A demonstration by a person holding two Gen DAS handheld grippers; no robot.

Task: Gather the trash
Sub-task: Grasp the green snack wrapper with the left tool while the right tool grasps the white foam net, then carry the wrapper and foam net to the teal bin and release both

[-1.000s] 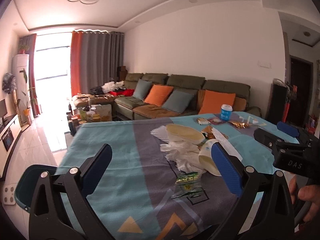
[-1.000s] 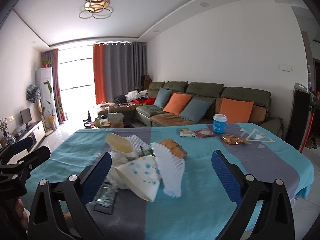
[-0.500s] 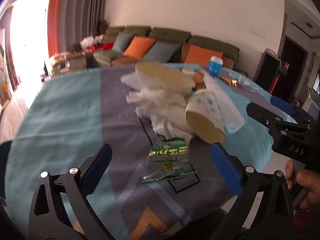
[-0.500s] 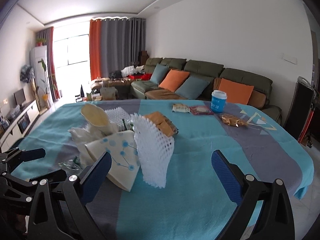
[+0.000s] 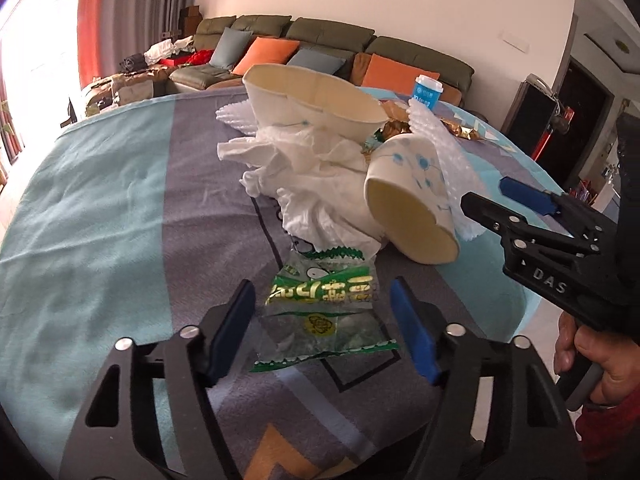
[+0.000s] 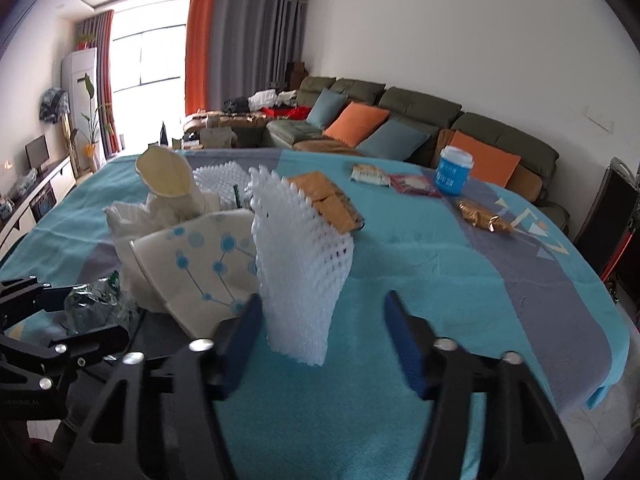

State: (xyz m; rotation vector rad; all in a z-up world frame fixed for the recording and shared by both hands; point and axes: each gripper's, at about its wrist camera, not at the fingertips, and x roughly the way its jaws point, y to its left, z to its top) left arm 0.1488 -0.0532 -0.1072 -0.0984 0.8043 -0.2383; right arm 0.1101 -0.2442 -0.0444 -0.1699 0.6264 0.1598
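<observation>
A clear green-printed wrapper (image 5: pixel 324 312) lies flat on the tablecloth (image 5: pixel 100 216), between the fingers of my left gripper (image 5: pixel 324 330). The jaws are closing and a gap shows on each side of the wrapper. A white foam net (image 6: pixel 300 264) stands upright, its lower end between the fingers of my right gripper (image 6: pixel 324 340). Those jaws are closing too; the left pad is near the net, the right pad is well apart. Behind lie a blue-dotted paper cup (image 5: pixel 408 208) on its side, a second crushed cup (image 5: pixel 316 104) and crumpled white tissue (image 5: pixel 316 176).
A brown packet (image 6: pixel 328 200), two small snack packets (image 6: pixel 370 176), a blue tub (image 6: pixel 454 170) and a gold wrapper (image 6: pixel 482 216) lie farther back on the table. A sofa (image 6: pixel 420 120) stands behind it. A hand (image 5: pixel 600 360) holds the right gripper (image 5: pixel 500 200) by the table's right edge.
Both grippers have tilted down and come closer to the table. Their jaws have narrowed: the left now straddles the green wrapper and the right the foam net.
</observation>
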